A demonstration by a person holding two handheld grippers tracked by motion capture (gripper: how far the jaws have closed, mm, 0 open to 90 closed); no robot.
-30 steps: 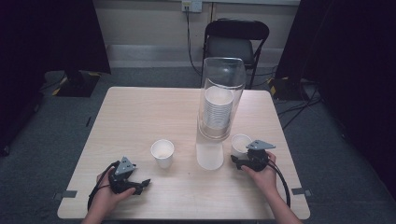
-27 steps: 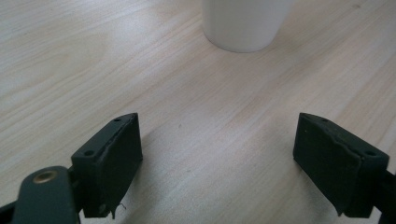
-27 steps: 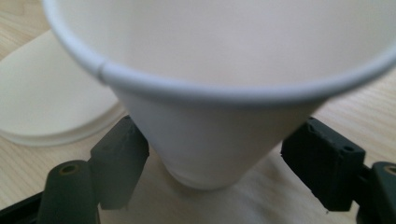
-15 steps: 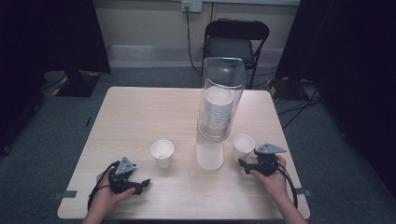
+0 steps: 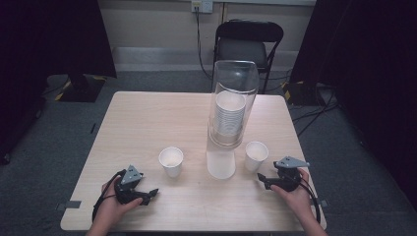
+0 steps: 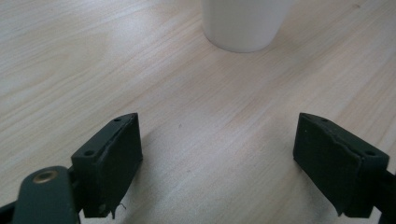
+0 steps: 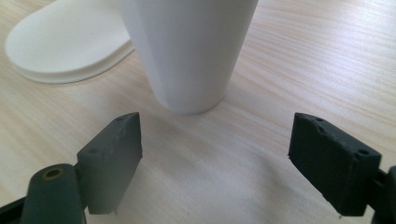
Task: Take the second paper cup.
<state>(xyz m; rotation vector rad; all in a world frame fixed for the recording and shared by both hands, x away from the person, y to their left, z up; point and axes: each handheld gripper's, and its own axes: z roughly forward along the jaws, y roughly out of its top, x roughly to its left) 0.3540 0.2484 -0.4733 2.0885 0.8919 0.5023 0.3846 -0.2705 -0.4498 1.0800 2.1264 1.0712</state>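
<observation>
Pale wood-grain laminate covers the rectangular table (image 5: 147,123) in the high view. Near its middle stands a tall clear plastic cylinder (image 5: 233,101) on a white base, holding a stack of white paper cups (image 5: 229,118). One loose white paper cup (image 5: 171,161) stands left of the base, another white paper cup (image 5: 256,155) right of it. The left gripper (image 5: 150,193) rests near the front edge in the person's hand, the right gripper (image 5: 261,179) just beside the right cup, apart from it. A black folding chair (image 5: 248,42) stands behind the table. No writing is legible.

From the left gripper view (image 6: 217,161), the jaws stand wide apart over bare wood, empty, a white cup ahead.

From the right gripper view (image 7: 215,158), the jaws gape, holding nothing, the cup just beyond them.
</observation>
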